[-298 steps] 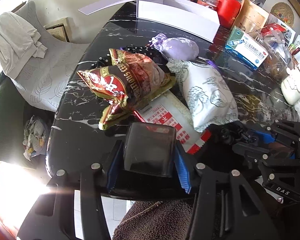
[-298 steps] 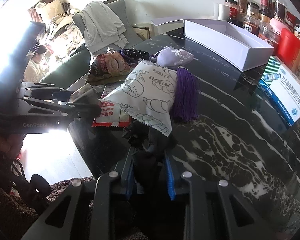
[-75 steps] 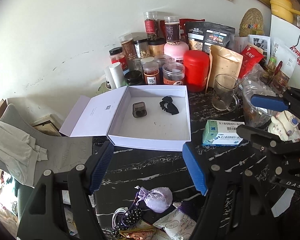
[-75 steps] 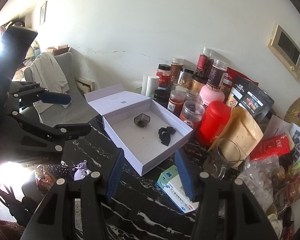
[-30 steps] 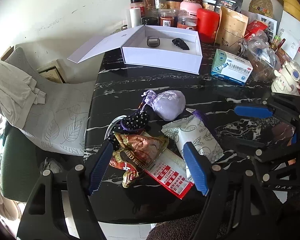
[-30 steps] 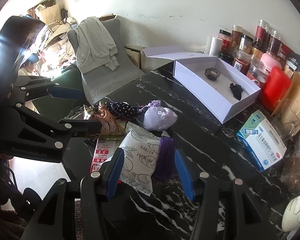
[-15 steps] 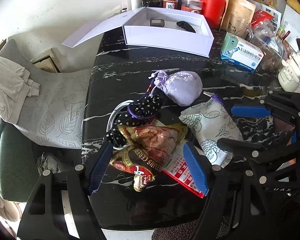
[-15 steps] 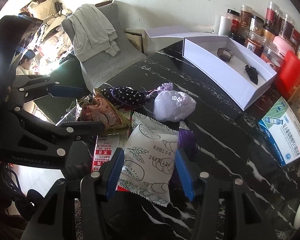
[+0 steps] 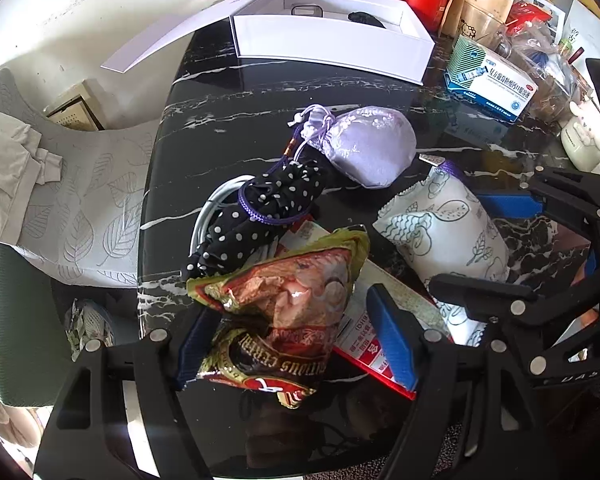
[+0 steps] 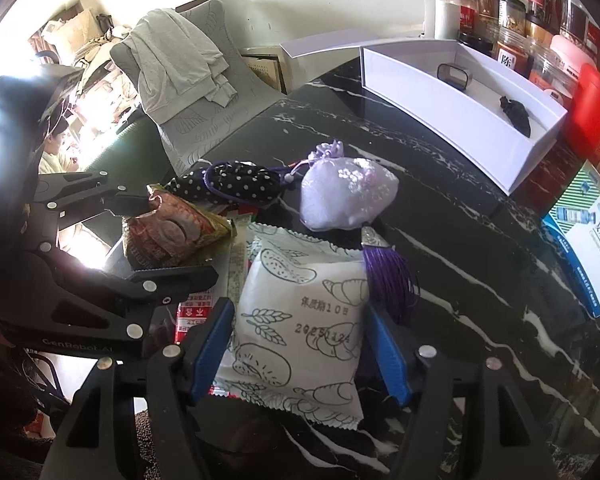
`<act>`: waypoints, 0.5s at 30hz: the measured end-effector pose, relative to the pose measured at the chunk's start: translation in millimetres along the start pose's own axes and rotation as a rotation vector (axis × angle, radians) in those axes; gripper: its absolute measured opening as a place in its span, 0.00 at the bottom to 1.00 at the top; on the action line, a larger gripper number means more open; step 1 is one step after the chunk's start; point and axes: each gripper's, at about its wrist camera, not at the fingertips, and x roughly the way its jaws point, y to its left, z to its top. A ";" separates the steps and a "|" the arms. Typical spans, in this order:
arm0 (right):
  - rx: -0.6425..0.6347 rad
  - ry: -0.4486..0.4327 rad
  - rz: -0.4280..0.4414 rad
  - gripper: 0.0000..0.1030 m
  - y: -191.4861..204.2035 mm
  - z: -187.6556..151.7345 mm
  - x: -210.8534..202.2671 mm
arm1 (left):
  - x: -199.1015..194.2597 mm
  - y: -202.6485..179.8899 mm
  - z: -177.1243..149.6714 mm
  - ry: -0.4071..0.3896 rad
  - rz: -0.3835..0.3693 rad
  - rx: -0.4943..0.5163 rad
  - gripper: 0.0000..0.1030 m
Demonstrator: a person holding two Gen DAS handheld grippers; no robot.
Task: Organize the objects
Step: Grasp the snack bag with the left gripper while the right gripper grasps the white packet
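Both grippers have dropped from over the white box to the pile at the near edge of the table, and the packets now loom large between their fingers. Steeply pitched downward, the left gripper [image 9: 288,340] straddles the crumpled red-and-gold snack bag [image 9: 284,312]; its blue pads stand clear of the foil on both sides, so it is spread, not yet gripping. Beside it the right gripper [image 10: 300,344] brackets the white pastry packet [image 10: 300,332], its jaws opening as it comes, the packet between them but not pinched. Each tool seems to be lined up on its own packet so that both can be lifted together. Just beyond lie the lilac drawstring pouch [image 10: 346,196], its purple tassel [image 10: 388,280] touching the white packet, and the black polka-dot scrunchie [image 9: 260,208]. Farther back the open white box [image 9: 332,46] already holds a small dark case [image 10: 454,74] and a black hair tie [image 10: 516,114], probably where these belong.
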 end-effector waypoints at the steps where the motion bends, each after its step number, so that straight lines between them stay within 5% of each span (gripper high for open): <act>1: 0.000 0.002 0.001 0.66 -1.0 -0.4 1.1 | 1.3 -0.1 -0.5 0.001 0.001 0.001 0.70; 8: -0.013 -0.005 0.013 0.63 -2.7 -5.1 1.1 | 3.3 -4.6 -4.6 -0.010 0.006 0.028 0.69; 15: -0.017 -0.007 0.023 0.56 -6.7 -16.1 -9.4 | -6.0 -2.6 -10.0 -0.019 -0.054 -0.004 0.59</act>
